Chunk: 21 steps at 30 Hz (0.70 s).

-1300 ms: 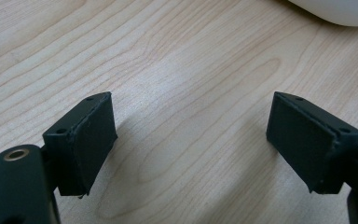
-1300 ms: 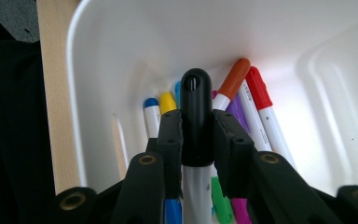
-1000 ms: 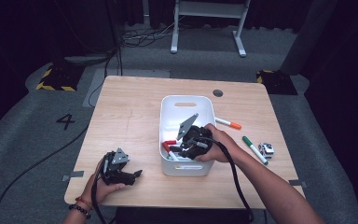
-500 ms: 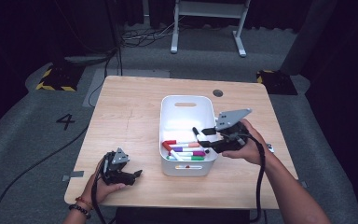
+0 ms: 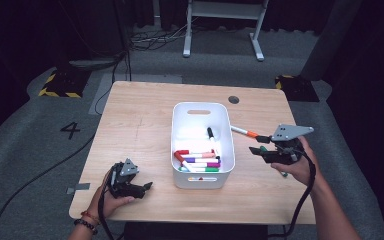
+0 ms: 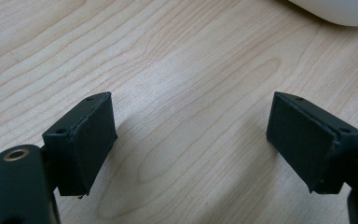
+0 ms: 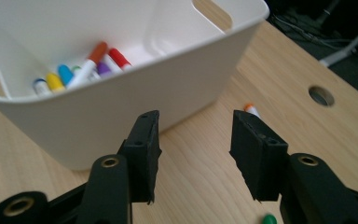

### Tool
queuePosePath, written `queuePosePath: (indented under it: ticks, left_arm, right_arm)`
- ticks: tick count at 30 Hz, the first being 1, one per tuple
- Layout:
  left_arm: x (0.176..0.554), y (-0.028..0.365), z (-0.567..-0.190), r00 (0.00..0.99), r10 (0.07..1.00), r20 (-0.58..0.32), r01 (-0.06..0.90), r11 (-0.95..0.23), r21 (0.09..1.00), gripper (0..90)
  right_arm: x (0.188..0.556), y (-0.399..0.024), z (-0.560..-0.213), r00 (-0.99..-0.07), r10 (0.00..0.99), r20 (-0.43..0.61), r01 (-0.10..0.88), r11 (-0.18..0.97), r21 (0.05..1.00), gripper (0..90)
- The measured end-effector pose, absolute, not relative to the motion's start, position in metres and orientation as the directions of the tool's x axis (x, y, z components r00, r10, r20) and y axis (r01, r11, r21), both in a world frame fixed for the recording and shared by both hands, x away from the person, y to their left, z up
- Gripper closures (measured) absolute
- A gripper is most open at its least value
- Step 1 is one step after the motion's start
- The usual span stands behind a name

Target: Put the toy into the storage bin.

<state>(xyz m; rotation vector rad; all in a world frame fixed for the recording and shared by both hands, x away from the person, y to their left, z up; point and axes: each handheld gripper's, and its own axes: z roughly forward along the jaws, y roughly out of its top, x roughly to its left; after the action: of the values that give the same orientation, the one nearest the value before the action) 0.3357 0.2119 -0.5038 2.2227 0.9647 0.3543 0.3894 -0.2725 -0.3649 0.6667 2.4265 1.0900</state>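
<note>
A dim studio with grey carpet and taped floor markings surrounds a pale wooden desk (image 5: 140, 125), where a person sorts marker pens into a white bin (image 5: 203, 145) at its centre. Several capped markers (image 5: 199, 161) already lie in the bin's near end. Two more wait on the desk to the bin's right: an orange-capped marker (image 5: 244, 132) just beside the bin wall, and a green-capped marker (image 7: 269, 219) near the person's right hand, largely hidden under it in the high view. The pens look light, stiff and smooth-barrelled, likely to roll or slip; a grasp across the middle of the barrel seems the safest hold. The right hand-held gripper (image 5: 261, 149) hovers over the desk right of the bin, its jaws having just been opening; they stand partly apart with nothing between them, the orange tip visible just beyond. At the desk's near left corner the left hand-held gripper (image 5: 145, 187) rests low over bare wood, jaws spread wide and released, touching no pen.
</note>
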Motion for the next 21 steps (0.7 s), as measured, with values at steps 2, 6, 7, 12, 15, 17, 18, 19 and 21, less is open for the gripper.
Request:
queuePosePath:
  ticks: [2, 6, 7, 12, 15, 17, 18, 19, 21]
  left_arm:
    - [0.336, 0.212, -0.504, 0.689, 0.724, -0.020, 0.540, -0.495, 0.681, 15.8]
    - [0.336, 0.212, -0.504, 0.688, 0.726, -0.022, 0.541, -0.492, 0.682, 15.8]
    - [0.336, 0.211, -0.504, 0.685, 0.728, -0.023, 0.543, -0.489, 0.682, 15.8]
    - [0.336, 0.211, -0.504, 0.684, 0.729, -0.023, 0.543, -0.489, 0.683, 15.7]
    - [0.336, 0.211, -0.504, 0.684, 0.729, -0.024, 0.545, -0.489, 0.682, 15.7]
    - [0.336, 0.211, -0.504, 0.683, 0.730, -0.024, 0.545, -0.488, 0.682, 15.7]
    - [0.336, 0.211, -0.504, 0.683, 0.730, -0.024, 0.545, -0.487, 0.682, 15.7]
    - [0.336, 0.211, -0.504, 0.684, 0.730, -0.024, 0.544, -0.488, 0.683, 15.7]
    - [0.336, 0.211, -0.504, 0.683, 0.730, -0.024, 0.545, -0.488, 0.682, 15.7]
  right_arm:
    - [0.395, -0.284, -0.375, -0.779, 0.609, -0.150, 0.306, 0.577, 0.757, 51.3]
    - [0.405, -0.300, -0.399, -0.730, 0.677, -0.092, 0.405, 0.537, 0.740, 49.5]
    - [0.408, -0.304, -0.405, -0.720, 0.689, -0.088, 0.424, 0.536, 0.730, 49.1]
    - [0.424, -0.317, -0.434, -0.672, 0.736, -0.085, 0.505, 0.539, 0.674, 49.7]
    - [0.433, -0.320, -0.448, -0.658, 0.750, -0.064, 0.549, 0.536, 0.641, 49.7]
    - [0.438, -0.322, -0.456, -0.643, 0.763, -0.074, 0.567, 0.538, 0.623, 49.1]
    - [0.441, -0.324, -0.459, -0.632, 0.772, -0.066, 0.584, 0.531, 0.614, 48.6]
    - [0.443, -0.325, -0.461, -0.623, 0.779, -0.067, 0.592, 0.526, 0.610, 48.1]
    - [0.448, -0.327, -0.466, -0.609, 0.791, -0.059, 0.614, 0.517, 0.596, 48.3]
